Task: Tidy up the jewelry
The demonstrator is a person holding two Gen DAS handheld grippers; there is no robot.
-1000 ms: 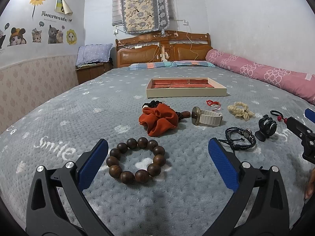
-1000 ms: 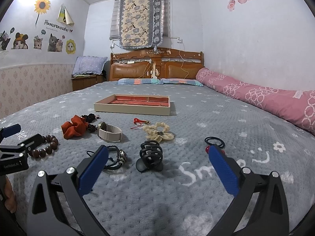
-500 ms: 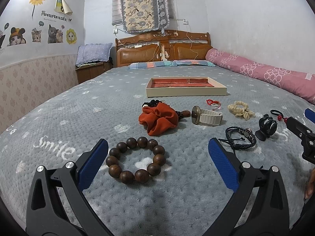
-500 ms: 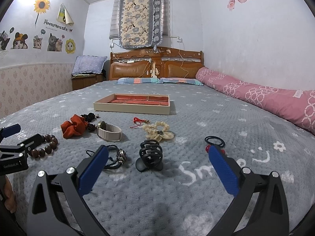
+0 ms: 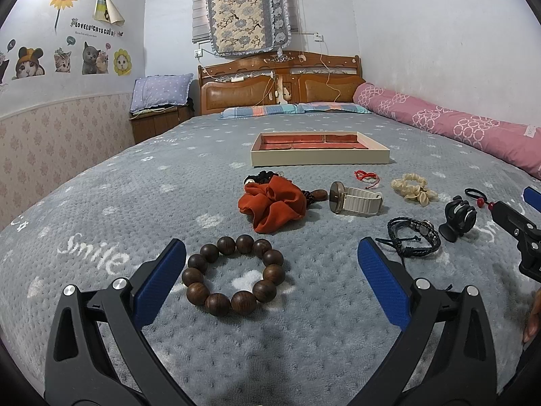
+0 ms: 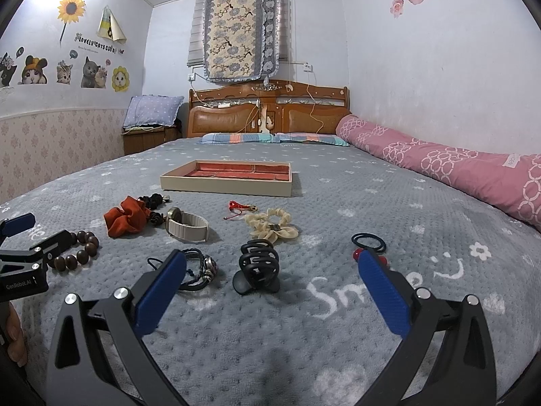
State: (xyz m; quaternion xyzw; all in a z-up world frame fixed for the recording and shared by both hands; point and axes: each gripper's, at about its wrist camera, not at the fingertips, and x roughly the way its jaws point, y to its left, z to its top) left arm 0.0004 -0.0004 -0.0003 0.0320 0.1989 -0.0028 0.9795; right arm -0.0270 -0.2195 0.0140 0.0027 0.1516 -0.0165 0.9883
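Bed surface: a grey blanket [image 5: 101, 203] covers the whole work area, with bare stretches to the left of the jewelry and between the tray and the headboard [image 5: 280, 84].
Right edge: a rolled pink quilt [image 6: 439, 165] runs along the wall side, well apart from the items.
Tray: the shallow beige tray [image 5: 319, 157] with a red divided lining sits beyond the scattered pieces, its near wall facing both cameras; no item shows inside it.
Left gripper: the left gripper [image 5: 270, 277] hangs low over the blanket with jaws spread wide and holding nothing; the wooden bead bracelet [image 5: 233, 279] lies flat between the blue pads, nearer the left one, not touched.
Right gripper: the right gripper [image 6: 272, 286] is also low and level, jaws wide and empty; the black claw clip [image 6: 257, 267] stands between its fingers.
Near right fingers: the black braided bracelet [image 6: 199, 269] lies partly behind the left pad, and a black hair tie with red beads [image 6: 368, 242] sits just beyond the right pad.
Middle row: an orange scrunchie [image 5: 274, 204], a watch with a cream strap [image 5: 355, 199], a red cord [image 5: 367, 177] and a cream scrunchie [image 5: 414, 189] lie between the grippers and the tray.
Spacing: the two grippers sit side by side, each visible at the edge of the other's view.
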